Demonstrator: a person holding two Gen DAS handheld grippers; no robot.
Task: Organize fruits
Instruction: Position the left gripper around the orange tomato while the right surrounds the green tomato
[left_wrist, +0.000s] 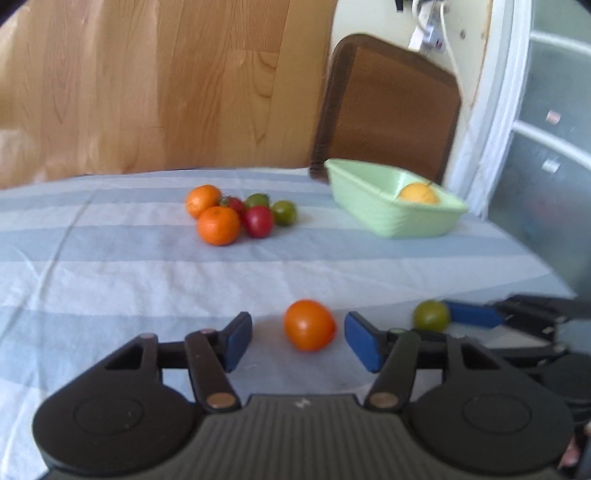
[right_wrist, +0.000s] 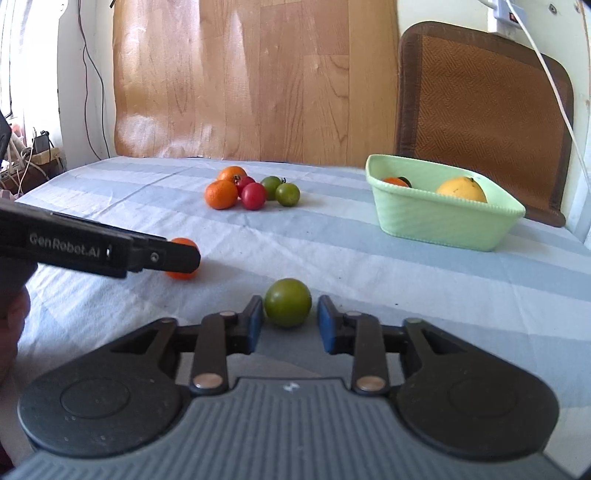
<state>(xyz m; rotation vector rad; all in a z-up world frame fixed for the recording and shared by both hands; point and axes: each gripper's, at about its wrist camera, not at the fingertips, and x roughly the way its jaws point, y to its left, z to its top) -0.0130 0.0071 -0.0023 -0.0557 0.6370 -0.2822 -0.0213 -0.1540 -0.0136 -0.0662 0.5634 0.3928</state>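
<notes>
My left gripper (left_wrist: 298, 338) is open, its blue pads on either side of an orange tomato (left_wrist: 308, 325) on the striped cloth, with gaps both sides. My right gripper (right_wrist: 289, 320) is open around a green tomato (right_wrist: 287, 302), pads close to it but apart. That green tomato also shows in the left wrist view (left_wrist: 431, 315). A cluster of oranges (right_wrist: 221, 194), red tomatoes (right_wrist: 253, 195) and green tomatoes (right_wrist: 287, 194) lies farther back. A light green basket (right_wrist: 439, 221) at the back right holds a yellow citrus (right_wrist: 461, 189) and a small orange fruit (right_wrist: 395, 181).
A brown chair back (right_wrist: 484, 110) stands behind the basket, and a wood-grain panel (right_wrist: 258, 74) rises behind the table. A white cable (right_wrist: 554, 85) hangs at the right. Striped cloth (right_wrist: 351, 258) lies between the grippers and the basket.
</notes>
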